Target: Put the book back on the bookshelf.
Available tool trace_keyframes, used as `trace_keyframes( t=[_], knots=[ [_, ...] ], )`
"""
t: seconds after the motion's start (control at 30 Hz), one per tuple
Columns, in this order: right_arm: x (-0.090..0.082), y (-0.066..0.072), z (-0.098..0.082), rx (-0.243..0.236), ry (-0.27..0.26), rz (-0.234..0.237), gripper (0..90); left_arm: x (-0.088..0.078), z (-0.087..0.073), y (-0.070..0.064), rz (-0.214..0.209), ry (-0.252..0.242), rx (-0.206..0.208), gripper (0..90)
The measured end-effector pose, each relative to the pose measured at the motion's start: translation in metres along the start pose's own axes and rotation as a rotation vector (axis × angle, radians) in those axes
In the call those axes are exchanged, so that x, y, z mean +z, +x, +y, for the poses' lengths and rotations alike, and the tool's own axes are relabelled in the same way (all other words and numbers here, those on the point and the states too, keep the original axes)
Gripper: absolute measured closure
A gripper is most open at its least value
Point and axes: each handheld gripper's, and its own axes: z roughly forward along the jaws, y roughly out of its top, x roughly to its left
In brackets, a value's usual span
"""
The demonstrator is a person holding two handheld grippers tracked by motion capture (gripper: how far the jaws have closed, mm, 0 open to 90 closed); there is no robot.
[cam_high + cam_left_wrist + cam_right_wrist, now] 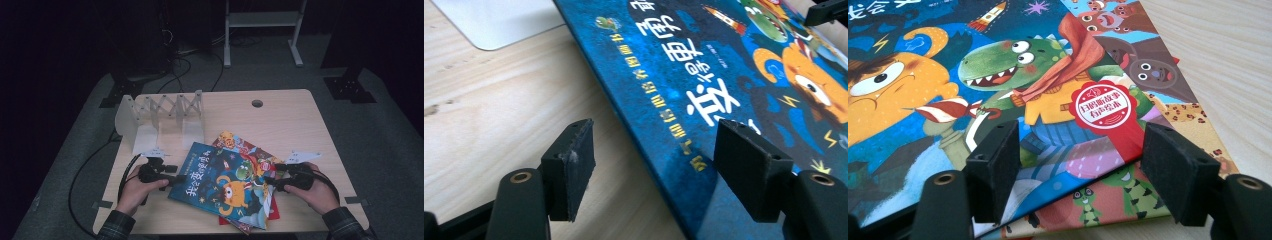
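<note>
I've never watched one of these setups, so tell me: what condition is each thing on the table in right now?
Blue picture book: closed, flat, topmost of an untidy stack.
Books beneath: closed, fanned out under it.
White folding book rack: upright, stretched open, slots empty.
Left gripper: open, jaws astride the blue book's edge, not pressing.
Right gripper: open, over the stack's corner, gripping nothing.

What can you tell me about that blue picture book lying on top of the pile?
The blue picture book is a thin, glossy children's book. Its cover shows an orange one-eyed monster, a green dinosaur in a red scarf, a rocket, white Chinese characters and a red round seal. It lies flat and closed, askew, on top of other picture books on the wooden table. The left tool straddles its near edge with open jaws; the right tool hovers open at its opposite edge. Neither grips it.
</note>
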Motion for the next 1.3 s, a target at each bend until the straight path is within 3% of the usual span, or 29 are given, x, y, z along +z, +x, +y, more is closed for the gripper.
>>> trace_keyframes(
  t=[0.17,0.43,0.7,1.0,1.17,1.3],
  knots=[
    [0.006,0.004,0.003,0.005,-0.009,0.01,30.2,0.0,0.001,0.001,-0.005,0.006,-0.004,31.5],
    [0.018,0.015,0.011,-0.005,-0.013,0.02,30.1,-0.005,-0.001,0.008,0.014,0.011,-0.048,28.3],
    [0.025,0.023,0.017,-0.016,-0.014,0.008,29.9,-0.003,-0.003,0.015,-0.007,0.0,-0.094,25.0],
    [0.029,0.027,0.018,-0.017,-0.029,0.003,28.1,0.004,-0.006,0.018,-0.058,-0.003,-0.142,19.0],
    [0.03,0.028,0.018,-0.015,-0.034,-0.001,26.4,0.005,-0.005,0.019,-0.069,0.006,-0.155,19.5],
    [0.03,0.029,0.018,-0.014,-0.034,-0.003,26.0,0.001,-0.003,0.022,-0.07,0.016,-0.183,25.4]
  ],
)
